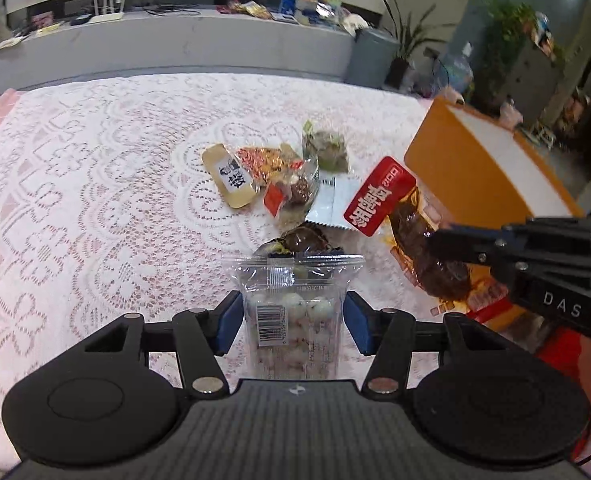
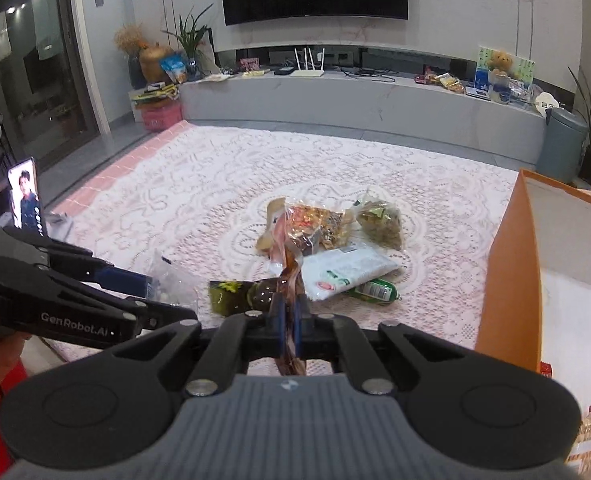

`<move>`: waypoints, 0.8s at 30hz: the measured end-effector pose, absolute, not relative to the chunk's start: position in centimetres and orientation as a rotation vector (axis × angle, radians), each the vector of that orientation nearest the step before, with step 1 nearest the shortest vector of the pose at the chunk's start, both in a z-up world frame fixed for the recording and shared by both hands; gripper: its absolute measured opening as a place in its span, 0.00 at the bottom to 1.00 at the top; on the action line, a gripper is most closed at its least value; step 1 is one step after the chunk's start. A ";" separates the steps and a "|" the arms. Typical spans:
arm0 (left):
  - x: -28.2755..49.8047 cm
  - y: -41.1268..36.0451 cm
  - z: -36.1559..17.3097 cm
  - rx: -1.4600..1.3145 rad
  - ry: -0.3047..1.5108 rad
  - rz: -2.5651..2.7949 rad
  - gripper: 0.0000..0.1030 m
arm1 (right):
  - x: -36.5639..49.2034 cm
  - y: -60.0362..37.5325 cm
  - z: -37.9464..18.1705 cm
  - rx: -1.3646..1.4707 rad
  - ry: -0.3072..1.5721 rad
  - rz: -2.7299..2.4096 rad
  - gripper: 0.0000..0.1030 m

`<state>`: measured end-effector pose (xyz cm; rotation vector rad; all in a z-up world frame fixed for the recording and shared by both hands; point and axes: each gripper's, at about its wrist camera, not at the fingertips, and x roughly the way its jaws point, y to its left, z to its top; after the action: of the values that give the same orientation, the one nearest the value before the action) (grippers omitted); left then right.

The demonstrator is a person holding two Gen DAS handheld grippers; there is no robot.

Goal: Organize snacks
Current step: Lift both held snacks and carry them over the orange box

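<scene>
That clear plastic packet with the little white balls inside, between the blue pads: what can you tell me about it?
The clear plastic packet of small white balls is a crinkly see-through pouch with a sealed, serrated top edge and a white barcode label on its front. It stands upright above the pink lace tablecloth, clamped at its sides between the blue-padded jaws of the left gripper. Its lower end is hidden behind the gripper body.

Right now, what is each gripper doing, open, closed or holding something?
Left gripper: closed on the clear packet of white balls.
Right gripper: closed on the red-labelled packet of brown meat, lifted near the orange box.
</scene>
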<state>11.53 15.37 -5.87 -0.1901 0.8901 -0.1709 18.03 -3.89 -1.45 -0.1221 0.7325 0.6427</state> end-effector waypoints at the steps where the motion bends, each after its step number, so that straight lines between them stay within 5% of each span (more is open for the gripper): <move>1: 11.4 15.3 -5.7 -0.199 0.884 -0.165 0.60 | 17.9 -4.1 -1.3 -0.110 0.732 0.642 0.00; 24: 10.8 7.4 2.6 -0.133 0.691 -0.253 0.59 | 16.8 -12.9 5.7 0.117 0.643 0.625 0.00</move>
<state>10.83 7.37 2.58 -0.1333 0.6908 -0.2533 16.77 -12.95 5.74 0.1169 0.6431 0.6249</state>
